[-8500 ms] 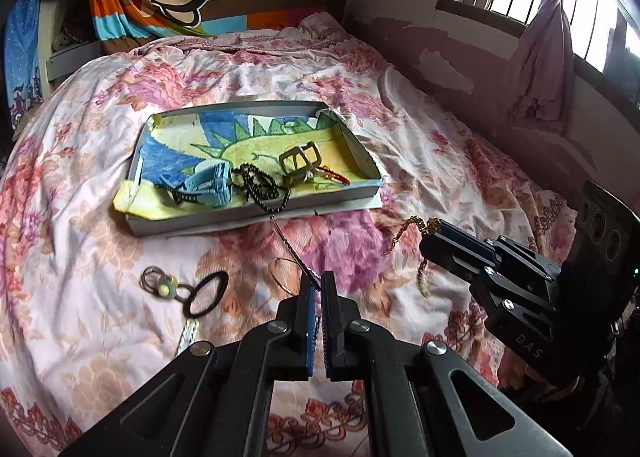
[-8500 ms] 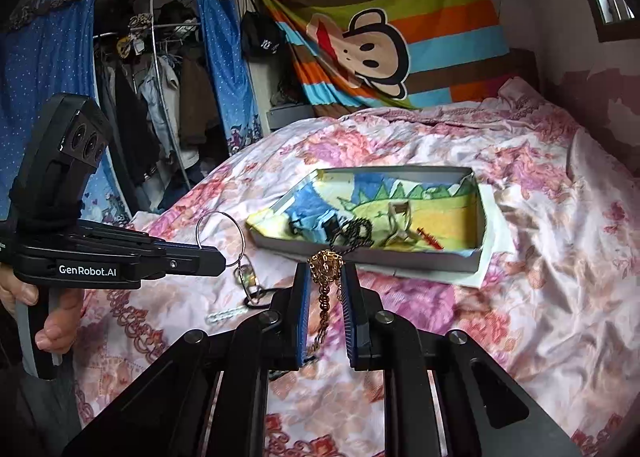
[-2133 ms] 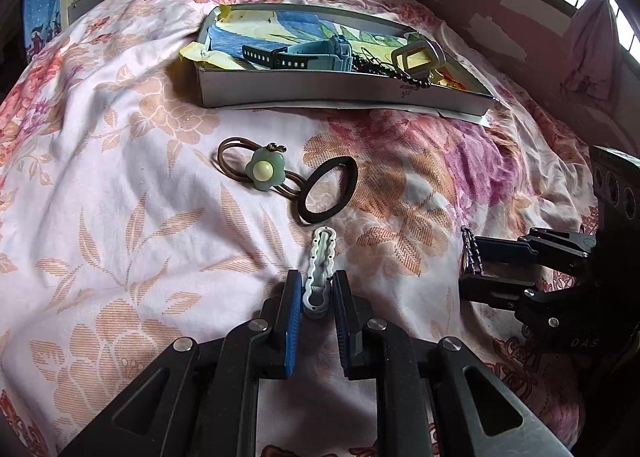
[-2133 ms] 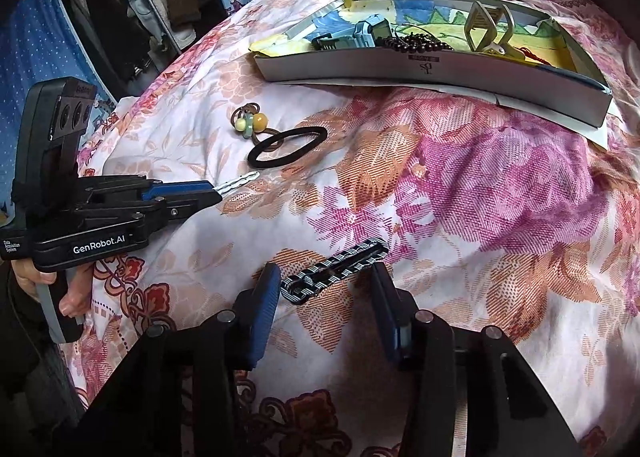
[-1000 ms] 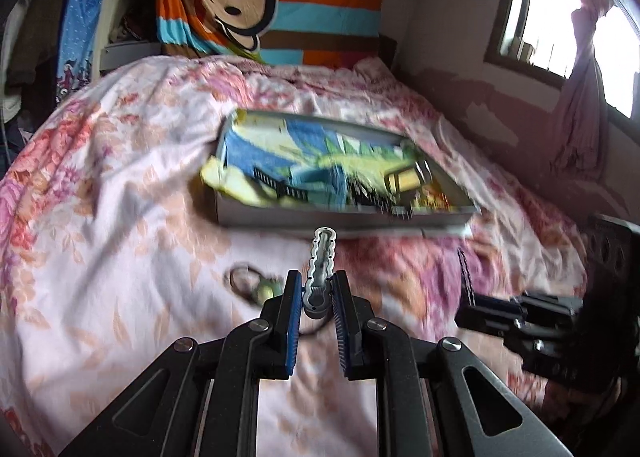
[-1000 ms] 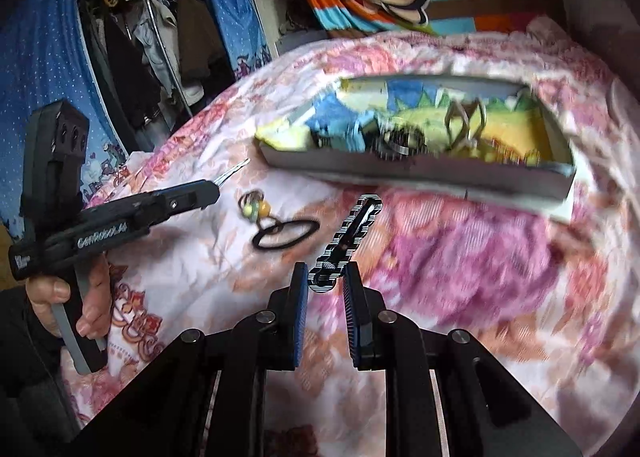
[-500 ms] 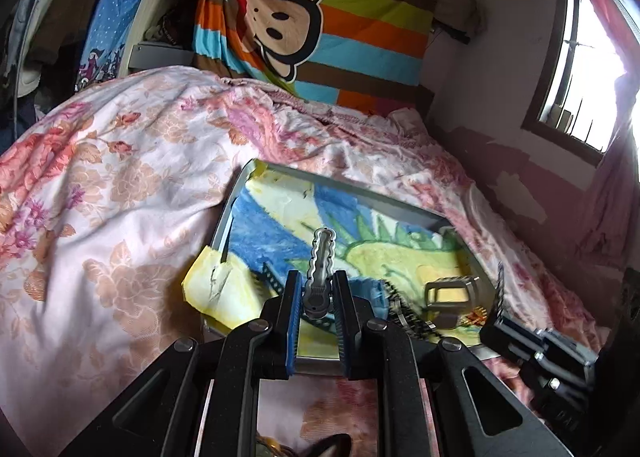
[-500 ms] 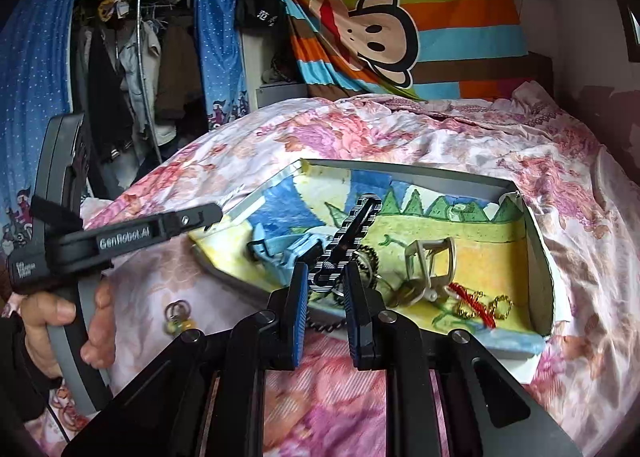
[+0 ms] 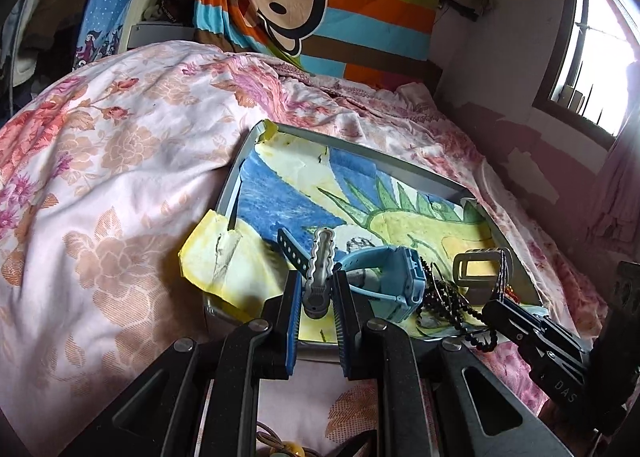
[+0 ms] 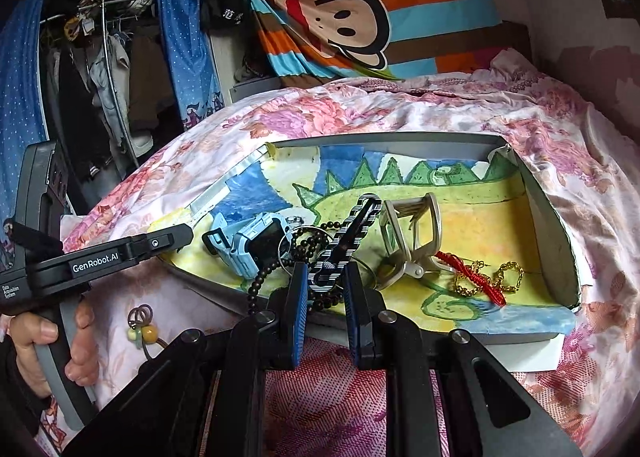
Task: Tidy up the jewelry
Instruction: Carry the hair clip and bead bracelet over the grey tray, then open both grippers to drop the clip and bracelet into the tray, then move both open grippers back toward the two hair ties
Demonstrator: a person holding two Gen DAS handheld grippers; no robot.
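My left gripper [image 9: 316, 297] is shut on a grey wavy hair clip [image 9: 320, 261] and holds it over the near left part of the shallow grey box [image 9: 360, 145]. My right gripper [image 10: 325, 289] is shut on a black-and-white striped hair clip [image 10: 348, 237] over the box's front edge [image 10: 520, 331]. The box, lined with a crayon drawing, holds a light blue watch [image 10: 256, 241], a black bead string [image 10: 272, 269], a beige claw clip [image 10: 412, 241] and a gold chain with red cord [image 10: 484, 277].
The box lies on a floral bedspread [image 9: 100, 177]. Hair ties with a green and yellow bead [image 10: 144, 329] lie on the bed left of the box. A monkey blanket [image 10: 352, 25] hangs behind, a clothes rack [image 10: 104, 77] stands at left, a window [image 9: 588, 57] at right.
Both grippers, each holding its hair clip, have lifted from the bedspread and moved forward to the box. In the last half second they came closer and lower over it.
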